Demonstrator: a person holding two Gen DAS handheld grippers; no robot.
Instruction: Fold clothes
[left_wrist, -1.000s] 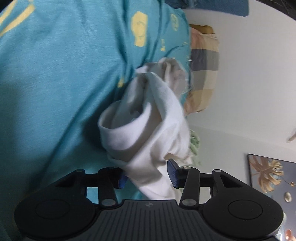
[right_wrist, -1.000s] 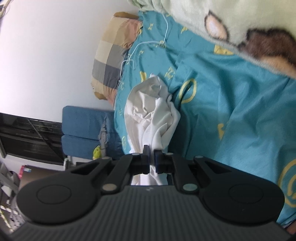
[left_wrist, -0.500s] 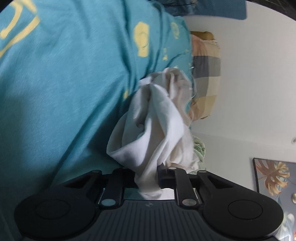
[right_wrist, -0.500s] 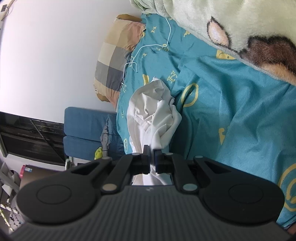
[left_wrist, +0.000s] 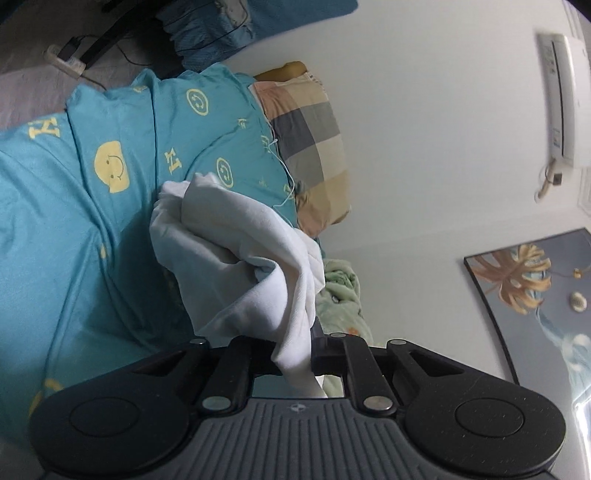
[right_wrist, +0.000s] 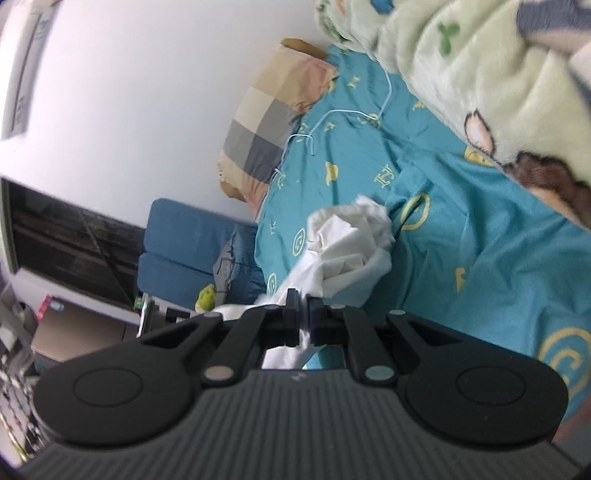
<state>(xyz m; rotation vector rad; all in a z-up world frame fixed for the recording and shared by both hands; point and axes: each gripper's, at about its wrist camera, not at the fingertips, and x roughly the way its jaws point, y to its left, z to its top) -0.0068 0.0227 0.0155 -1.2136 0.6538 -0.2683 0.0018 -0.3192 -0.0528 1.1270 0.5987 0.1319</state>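
Progress: early stage. The white garment (left_wrist: 236, 258) remains crumpled, with no fold visible, partly raised above the teal bed sheet (left_wrist: 55, 221). The left gripper (left_wrist: 295, 360) and right gripper (right_wrist: 303, 321) each pinch a bunched edge. Spreading flat and all folds remain.

A bedroom in a home.
A bed with a teal smiley-print sheet (left_wrist: 55, 206), a checked pillow (left_wrist: 314, 140) and a fleece blanket (right_wrist: 480, 66) stands against a white wall bearing an air conditioner (left_wrist: 563, 96) and a framed flower picture (left_wrist: 535, 295).
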